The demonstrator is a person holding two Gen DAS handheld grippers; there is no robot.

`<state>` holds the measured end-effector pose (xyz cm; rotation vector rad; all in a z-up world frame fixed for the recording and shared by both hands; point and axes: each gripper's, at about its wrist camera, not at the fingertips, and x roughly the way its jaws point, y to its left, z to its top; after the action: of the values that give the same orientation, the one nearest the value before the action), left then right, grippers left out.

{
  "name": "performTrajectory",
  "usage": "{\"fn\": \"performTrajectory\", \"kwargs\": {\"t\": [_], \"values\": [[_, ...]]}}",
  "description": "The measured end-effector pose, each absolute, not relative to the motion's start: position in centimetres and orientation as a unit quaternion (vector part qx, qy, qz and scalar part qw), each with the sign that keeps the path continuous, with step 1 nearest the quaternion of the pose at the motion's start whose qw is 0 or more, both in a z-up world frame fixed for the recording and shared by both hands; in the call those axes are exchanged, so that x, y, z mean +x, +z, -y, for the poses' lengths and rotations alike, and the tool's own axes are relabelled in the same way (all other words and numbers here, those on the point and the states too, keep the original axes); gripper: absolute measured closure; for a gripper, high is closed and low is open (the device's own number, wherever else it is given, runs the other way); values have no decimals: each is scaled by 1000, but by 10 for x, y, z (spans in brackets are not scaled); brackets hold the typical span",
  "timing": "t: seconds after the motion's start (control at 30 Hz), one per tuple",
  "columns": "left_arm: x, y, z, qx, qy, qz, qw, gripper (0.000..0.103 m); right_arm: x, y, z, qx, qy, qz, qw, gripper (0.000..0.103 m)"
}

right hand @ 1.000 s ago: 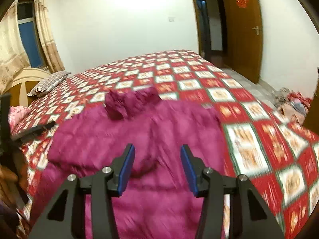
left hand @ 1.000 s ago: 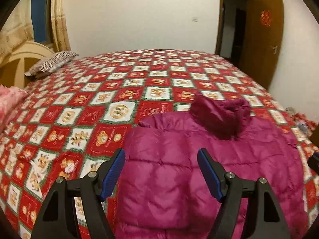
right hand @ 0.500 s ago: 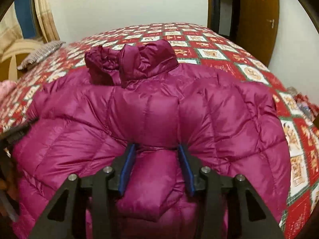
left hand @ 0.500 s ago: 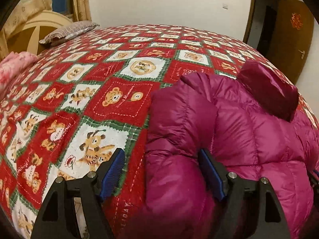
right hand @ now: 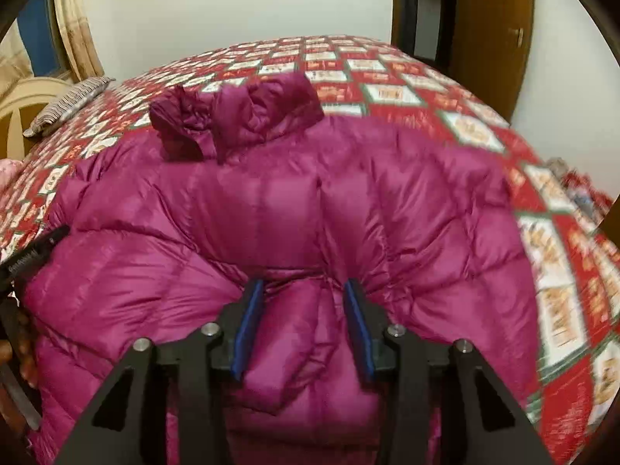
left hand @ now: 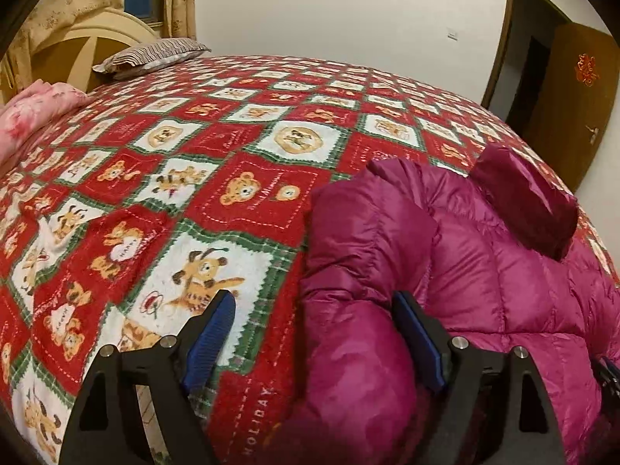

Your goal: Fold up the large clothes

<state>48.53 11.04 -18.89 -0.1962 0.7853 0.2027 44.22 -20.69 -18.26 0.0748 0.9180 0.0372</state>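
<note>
Big bed (left hand: 248, 124) with a red teddy-bear blanket, magenta puffer jacket (right hand: 310, 209) spread flat near its edge. Left gripper (left hand: 314, 310) fingers have been spreading, wide around the jacket's side roll. Right gripper (right hand: 304, 302) fingers have been closing, pinching a jacket fold.

Your magenta quilted puffer jacket (right hand: 294, 209) lies spread flat on the bed, at its near edge. Its collar (right hand: 240, 116) is bunched up on the far side, pointing toward the bed's middle, and its padding looks puffy and shiny.
</note>
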Motion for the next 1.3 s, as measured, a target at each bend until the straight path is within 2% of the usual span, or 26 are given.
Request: {"fn": "performTrajectory", "kwargs": {"t": [0.1, 0.2, 0.27, 0.33, 0.43, 0.5, 0.77, 0.8, 0.87, 0.93, 0.97, 1.0, 1.13, 1.3], "values": [[484, -187, -105, -76, 111, -378, 916, 19, 450, -176, 201, 17, 13, -466, 885, 59], [481, -184, -107, -80, 115, -370, 918, 19, 462, -147, 209, 57, 12, -460, 886, 59], [480, -184, -109, -89, 112, -369, 918, 19, 476, -121, 214, 86, -1, -432, 898, 51], [478, -183, -113, -100, 108, -364, 920, 19, 499, -105, 214, 104, 3, -426, 899, 35], [472, -180, -117, -115, 107, -350, 923, 19, 544, -97, 205, 114, 5, -444, 889, 18], [467, -177, -120, -124, 113, -335, 927, 19, 575, -99, 198, 118, -2, -462, 879, 15], [462, -173, -123, -128, 123, -315, 932, 19, 636, -133, 171, 106, -14, -539, 835, 15], [462, -173, -123, -129, 122, -316, 932, 19, 638, -138, 170, 95, -18, -548, 831, 16], [463, -174, -124, -131, 120, -318, 931, 19, 637, -142, 172, 84, -24, -555, 828, 26], [463, -174, -124, -131, 119, -319, 931, 19, 632, -142, 180, 86, -13, -555, 827, 59], [463, -174, -124, -131, 118, -319, 931, 19, 628, -143, 185, 87, -9, -556, 826, 66], [463, -174, -124, -132, 118, -318, 931, 19, 625, -142, 188, 85, -8, -558, 825, 79], [462, -174, -125, -135, 118, -316, 932, 19, 603, -143, 210, 72, -20, -556, 828, 90], [462, -173, -123, -127, 112, -319, 933, 19, 581, -174, 237, 103, -36, -563, 819, 93]]}}
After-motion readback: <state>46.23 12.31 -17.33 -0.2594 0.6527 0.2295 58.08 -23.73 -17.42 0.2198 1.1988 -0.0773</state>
